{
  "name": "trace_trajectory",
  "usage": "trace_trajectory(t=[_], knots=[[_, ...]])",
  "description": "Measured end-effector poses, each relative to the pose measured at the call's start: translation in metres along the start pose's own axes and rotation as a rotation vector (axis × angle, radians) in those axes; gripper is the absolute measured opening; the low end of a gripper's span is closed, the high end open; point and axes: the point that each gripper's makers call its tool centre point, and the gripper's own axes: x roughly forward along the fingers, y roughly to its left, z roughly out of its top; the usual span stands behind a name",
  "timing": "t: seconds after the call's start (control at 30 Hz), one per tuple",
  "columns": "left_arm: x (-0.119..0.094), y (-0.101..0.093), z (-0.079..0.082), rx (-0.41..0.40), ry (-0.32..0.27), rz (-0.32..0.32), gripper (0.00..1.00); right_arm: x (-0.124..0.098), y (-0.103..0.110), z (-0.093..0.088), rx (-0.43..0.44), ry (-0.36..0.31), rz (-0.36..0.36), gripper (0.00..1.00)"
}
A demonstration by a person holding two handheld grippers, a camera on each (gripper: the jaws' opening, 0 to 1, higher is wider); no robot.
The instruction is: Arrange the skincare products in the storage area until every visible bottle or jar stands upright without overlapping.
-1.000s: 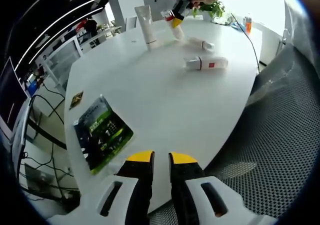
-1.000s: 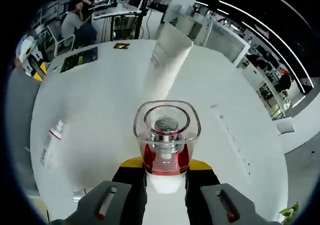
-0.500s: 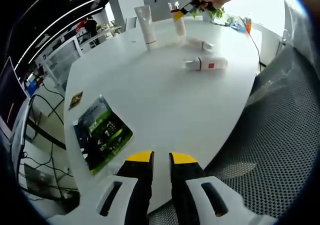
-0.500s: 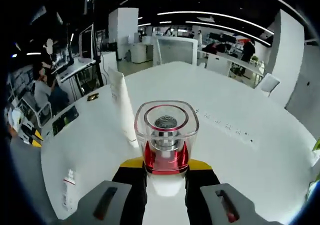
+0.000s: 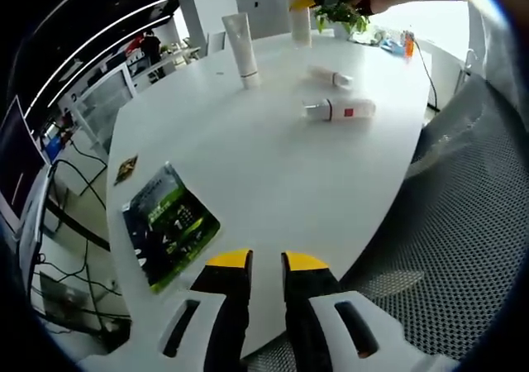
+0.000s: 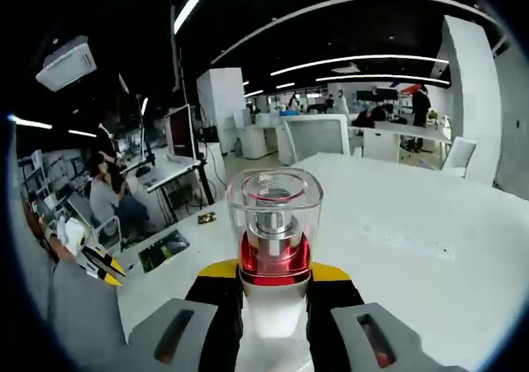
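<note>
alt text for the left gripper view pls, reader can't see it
Across a white table, the right gripper holds a clear-capped bottle upright beside a standing white tube. Two more bottles lie on their sides. Nearer, a green packet lies flat above the left gripper, jaws nearly together on nothing.

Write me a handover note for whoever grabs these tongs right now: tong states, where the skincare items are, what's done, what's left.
Right tongs: shut on the clear-capped bottle, held upright above the far end of the white table.
Left tongs: nearly shut, holding nothing, at the table's near edge beside the green packet.
Done: the white tube stands upright on its cap at the far end.
Left: set the held bottle down upright, then stand up the white bottle with the red label and the smaller white bottle, both lying on their sides mid-table, apart from each other.
</note>
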Motion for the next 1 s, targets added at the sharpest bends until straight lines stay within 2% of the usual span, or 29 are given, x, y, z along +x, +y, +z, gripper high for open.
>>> trace_trajectory(t=[0.07, 0.23, 0.4, 0.63, 0.73, 0.77, 0.9, 1.0], knots=[[0.0, 0.0, 0.001, 0.003, -0.006, -0.002, 0.12, -0.006, 0.013, 0.006, 0.005, -0.023, 0.022, 0.24], [-0.003, -0.001, 0.014, 0.016, -0.074, -0.005, 0.12, -0.017, 0.046, 0.024, 0.01, -0.082, 0.082, 0.24], [-0.004, -0.001, 0.019, -0.001, -0.097, -0.014, 0.16, -0.027, 0.075, 0.038, 0.003, -0.138, 0.129, 0.24], [-0.011, 0.003, 0.031, -0.033, -0.148, -0.022, 0.24, -0.031, 0.107, 0.046, -0.01, -0.171, 0.163, 0.23], [-0.014, 0.007, 0.033, -0.071, -0.145, -0.033, 0.28, -0.032, 0.121, 0.045, -0.023, -0.168, 0.183, 0.24], [-0.016, 0.009, 0.039, -0.128, -0.16, -0.043, 0.29, -0.032, 0.124, 0.044, -0.03, -0.164, 0.191, 0.24], [-0.023, 0.02, 0.066, -0.237, -0.252, -0.053, 0.35, -0.033, 0.14, 0.041, -0.049, -0.152, 0.216, 0.24], [-0.031, 0.024, 0.094, -0.319, -0.335, -0.086, 0.38, -0.033, 0.149, 0.039, -0.053, -0.148, 0.232, 0.24]])
